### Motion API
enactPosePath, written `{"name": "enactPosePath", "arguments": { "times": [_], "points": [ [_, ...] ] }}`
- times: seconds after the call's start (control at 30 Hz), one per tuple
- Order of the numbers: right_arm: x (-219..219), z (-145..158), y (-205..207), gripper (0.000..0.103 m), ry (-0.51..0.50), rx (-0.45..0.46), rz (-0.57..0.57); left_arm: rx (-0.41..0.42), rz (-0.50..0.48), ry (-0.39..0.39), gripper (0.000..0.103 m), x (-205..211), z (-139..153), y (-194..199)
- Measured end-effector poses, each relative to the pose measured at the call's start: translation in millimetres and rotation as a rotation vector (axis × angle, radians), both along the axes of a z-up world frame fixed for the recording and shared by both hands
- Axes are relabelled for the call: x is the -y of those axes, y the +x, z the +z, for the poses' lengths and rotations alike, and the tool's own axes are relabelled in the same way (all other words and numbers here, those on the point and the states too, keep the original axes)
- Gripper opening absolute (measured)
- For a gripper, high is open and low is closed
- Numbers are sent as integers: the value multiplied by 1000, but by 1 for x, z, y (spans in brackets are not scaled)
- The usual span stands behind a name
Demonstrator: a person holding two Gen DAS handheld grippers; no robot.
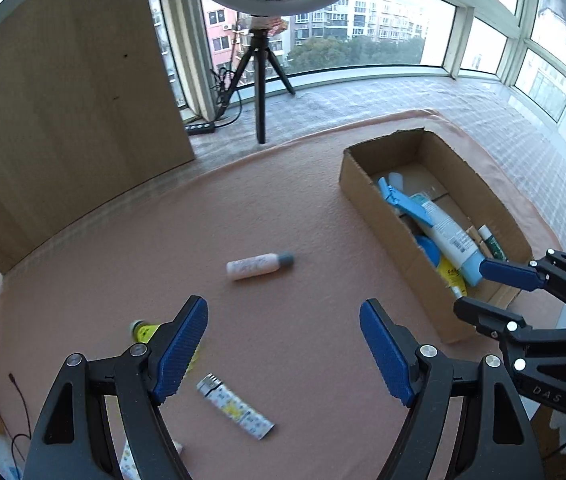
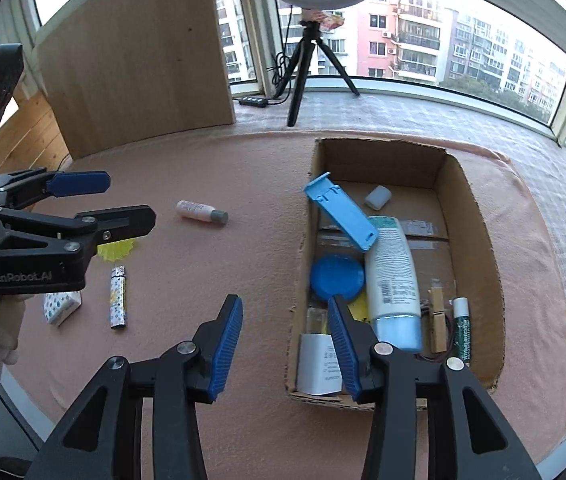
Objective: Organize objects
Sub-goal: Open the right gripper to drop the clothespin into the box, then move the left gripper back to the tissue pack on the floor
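Both claws, left gripper [image 1: 283,354] and right gripper [image 2: 285,346], spread empty; small pink bottle [image 1: 259,266] mid-mat, likely light, rigid, roll-prone; best pinched across body.

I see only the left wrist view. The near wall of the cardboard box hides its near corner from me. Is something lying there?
Observer: Yes, a white carton sits in the near left corner of the cardboard box.
Operator: And what lies right of the big tube?
Observer: A wooden clothespin, between the tube and the green stick.
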State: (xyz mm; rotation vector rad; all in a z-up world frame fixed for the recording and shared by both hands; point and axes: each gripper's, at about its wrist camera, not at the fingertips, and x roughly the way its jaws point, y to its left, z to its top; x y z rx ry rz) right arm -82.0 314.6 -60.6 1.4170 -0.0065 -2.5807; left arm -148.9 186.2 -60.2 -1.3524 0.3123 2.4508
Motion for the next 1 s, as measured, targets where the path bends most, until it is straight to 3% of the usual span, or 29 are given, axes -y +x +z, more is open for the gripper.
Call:
{"name": "enactPosePath", "arguments": {
  "times": [0.3,0.47,0.8,1.0],
  "points": [
    [53,0,4,41,-10,-23,62,-19,132,58,81,83,3,32],
    [82,-2,8,41,14,-29,97,-21,136,25,81,111,-3,49],
    [105,-18,8,41,-26,36,30,16,240,69,81,175,-25,79],
    [121,-20,14,41,15,46,32,48,298,70,81,211,-43,95]
  ]
}}
